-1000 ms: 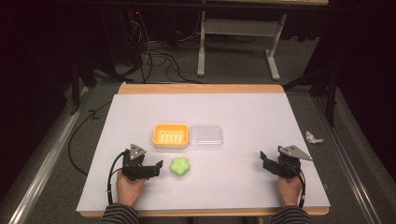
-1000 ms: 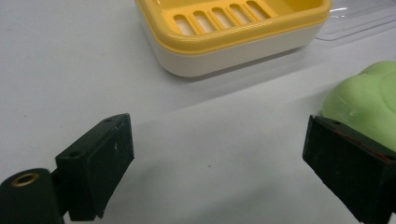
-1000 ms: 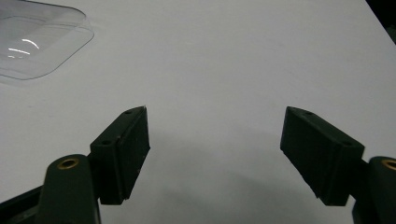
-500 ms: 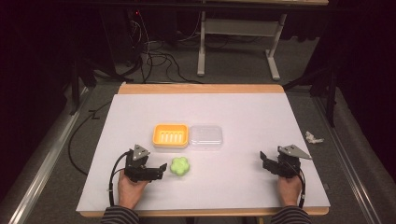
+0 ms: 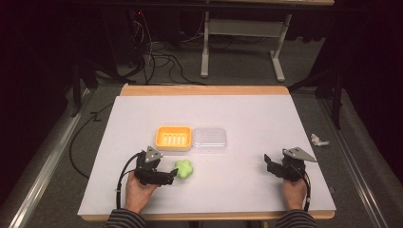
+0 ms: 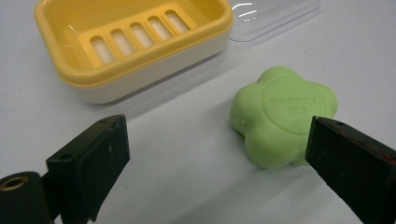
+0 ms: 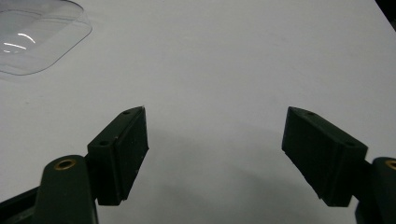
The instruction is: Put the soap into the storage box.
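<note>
I am holding my left gripper [image 6: 215,154] with jaws spread wide, one jaw just beside the green flower-shaped soap [image 6: 282,119] lying on the white table [image 5: 247,114]. Beyond it are sitting the yellow soap dish [image 6: 135,42] and clear lid [image 5: 209,139]. My right gripper [image 7: 215,149] is gaping over bare table.

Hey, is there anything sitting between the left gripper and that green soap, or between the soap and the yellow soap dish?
Nothing visible. The left gripper is open, with the green soap by one jaw, and only bare white table separates the soap from the empty yellow soap dish.
</note>
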{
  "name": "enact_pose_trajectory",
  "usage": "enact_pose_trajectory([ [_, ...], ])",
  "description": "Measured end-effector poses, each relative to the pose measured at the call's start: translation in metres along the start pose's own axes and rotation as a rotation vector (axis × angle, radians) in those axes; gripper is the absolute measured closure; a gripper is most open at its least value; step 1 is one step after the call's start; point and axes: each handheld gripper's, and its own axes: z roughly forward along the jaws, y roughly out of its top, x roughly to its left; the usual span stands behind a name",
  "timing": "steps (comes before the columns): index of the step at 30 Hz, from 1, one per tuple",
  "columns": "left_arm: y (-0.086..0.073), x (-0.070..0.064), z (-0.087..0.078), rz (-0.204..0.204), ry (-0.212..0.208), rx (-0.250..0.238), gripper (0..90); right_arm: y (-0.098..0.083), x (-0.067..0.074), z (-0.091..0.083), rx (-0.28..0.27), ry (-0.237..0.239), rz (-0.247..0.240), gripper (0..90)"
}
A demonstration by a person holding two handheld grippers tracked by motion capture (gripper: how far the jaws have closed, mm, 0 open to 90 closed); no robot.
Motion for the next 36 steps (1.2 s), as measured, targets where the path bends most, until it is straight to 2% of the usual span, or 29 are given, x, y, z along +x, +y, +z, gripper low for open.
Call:
enact_pose_trajectory([
  [4,0.0,-0.004,0.001,-0.003,-0.008,0.01,8.0,0.0,0.0,0.0,0.0,0.001,-0.001,22.9],
  [6,-0.003,-0.009,0.003,0.026,-0.007,0.026,8.2,0.0,0.0,0.0,0.0,0.0,0.001,22.8],
  [10,-0.006,-0.014,0.006,0.051,-0.01,0.045,9.3,0.0,0.0,0.0,-0.001,0.001,-0.005,22.4],
  [21,-0.01,-0.026,0.013,0.068,-0.029,0.086,12.9,0.0,0.0,0.0,-0.001,0.001,-0.001,22.0],
  [30,-0.017,-0.033,0.022,0.11,-0.008,0.129,15.7,0.0,0.0,0.0,0.0,0.001,-0.001,21.8],
  [36,-0.019,-0.036,0.029,0.114,0.003,0.15,16.7,0.0,0.0,0.0,-0.002,0.002,0.001,21.8],
])
